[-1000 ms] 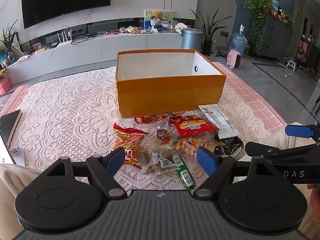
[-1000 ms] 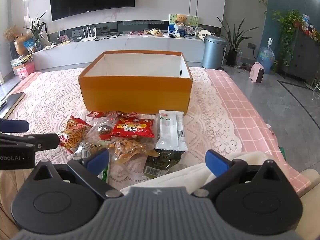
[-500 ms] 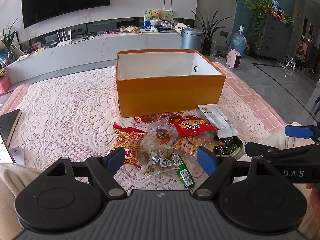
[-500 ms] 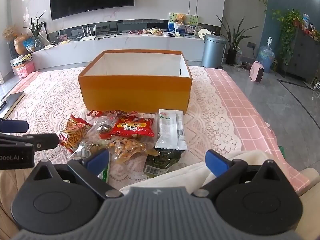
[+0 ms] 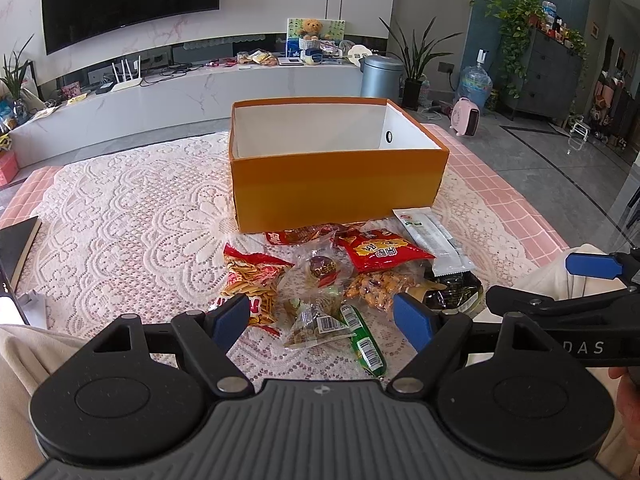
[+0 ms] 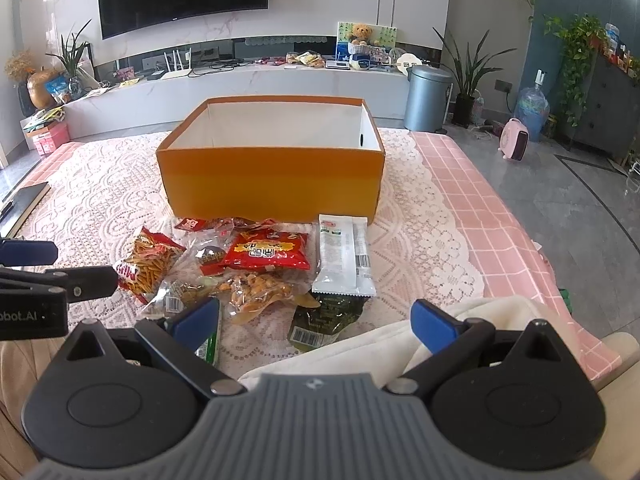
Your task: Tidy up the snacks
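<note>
An empty orange box with a white inside stands on the lace cloth; it also shows in the right wrist view. In front of it lies a heap of snack packets: a red packet, a white bar packet, an orange stick-snack bag, a green tube and a dark green packet. My left gripper is open and empty, just short of the heap. My right gripper is open and empty, near the heap's front right.
A dark book lies at the table's left edge. A cream cloth lies under the right gripper. The pink checked tablecloth ends at the right edge. A TV counter stands behind.
</note>
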